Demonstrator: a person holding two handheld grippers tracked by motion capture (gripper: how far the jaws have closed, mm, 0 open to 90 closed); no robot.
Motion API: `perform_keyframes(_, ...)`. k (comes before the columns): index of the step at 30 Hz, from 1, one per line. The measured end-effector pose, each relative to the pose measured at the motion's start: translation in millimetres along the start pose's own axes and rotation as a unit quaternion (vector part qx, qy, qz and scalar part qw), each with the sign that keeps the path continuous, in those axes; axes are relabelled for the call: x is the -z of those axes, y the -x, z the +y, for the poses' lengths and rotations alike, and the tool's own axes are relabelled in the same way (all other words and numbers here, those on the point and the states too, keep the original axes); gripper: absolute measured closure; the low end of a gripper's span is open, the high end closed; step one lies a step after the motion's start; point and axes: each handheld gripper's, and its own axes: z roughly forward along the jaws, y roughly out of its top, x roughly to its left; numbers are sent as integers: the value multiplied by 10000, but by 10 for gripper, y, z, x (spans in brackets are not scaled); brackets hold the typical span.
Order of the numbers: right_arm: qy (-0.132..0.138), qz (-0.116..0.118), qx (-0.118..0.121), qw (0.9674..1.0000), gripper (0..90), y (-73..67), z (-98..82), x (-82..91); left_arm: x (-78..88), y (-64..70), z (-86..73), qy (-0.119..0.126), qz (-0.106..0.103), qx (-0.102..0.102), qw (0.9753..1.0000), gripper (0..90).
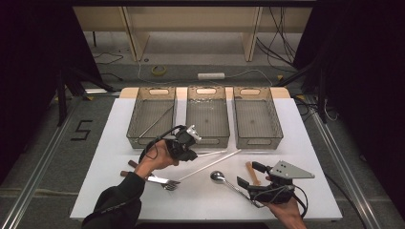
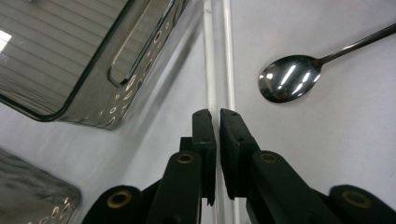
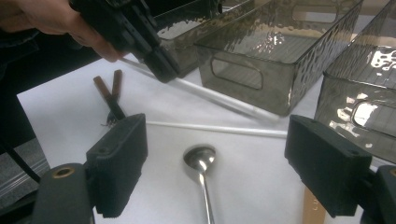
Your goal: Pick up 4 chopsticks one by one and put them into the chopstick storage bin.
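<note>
My left gripper [image 1: 191, 155] is shut on one end of a thin white straw [image 1: 212, 153], just in front of the middle bin [image 1: 208, 138]. In the left gripper view the jaws [image 2: 217, 114] pinch that straw [image 2: 208, 70], and a second white straw [image 2: 227, 56] lies alongside it. The right gripper view has the held straw [image 3: 219, 98] slanting down from the left gripper [image 3: 163, 70], its far end near the bin. My right gripper [image 1: 249, 174] stands open at the front right, jaws wide apart [image 3: 217, 140], over a steel spoon [image 3: 200, 158].
Three clear bins stand in a row at the back: left [image 1: 152, 138], middle and right [image 1: 258, 138]; a thin rod lies in the left one. A fork [image 1: 162, 181], the spoon [image 1: 218, 177], the second straw [image 1: 210, 165] and a wooden stick [image 1: 251, 168] lie on the white table.
</note>
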Motion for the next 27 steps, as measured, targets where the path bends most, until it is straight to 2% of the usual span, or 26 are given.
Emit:
perform_keyframes(14, -3, -1, 5, 10000, 223, 0, 0, -2, 446, 42, 40, 529, -126, -8, 9985, 845)
perform_keyframes(16, -8, -1, 3, 10000, 223, 0, -1, -5, 513, 36, 40, 681, -92, 69, 9976, 845)
perform_keyframes(20, -21, -7, 12, 10000, 223, -4, -2, -5, 635, -59, -2, 862, 26, 233, 9960, 845)
perform_keyframes(23, -4, -10, 7, 10000, 223, 2, -2, -3, 724, -182, -68, 1046, 178, 471, 9932, 845)
perform_keyframes(27, -2, -9, 8, 10000, 223, 1, -1, -3, 835, -378, -198, 1288, 485, 874, 9866, 845)
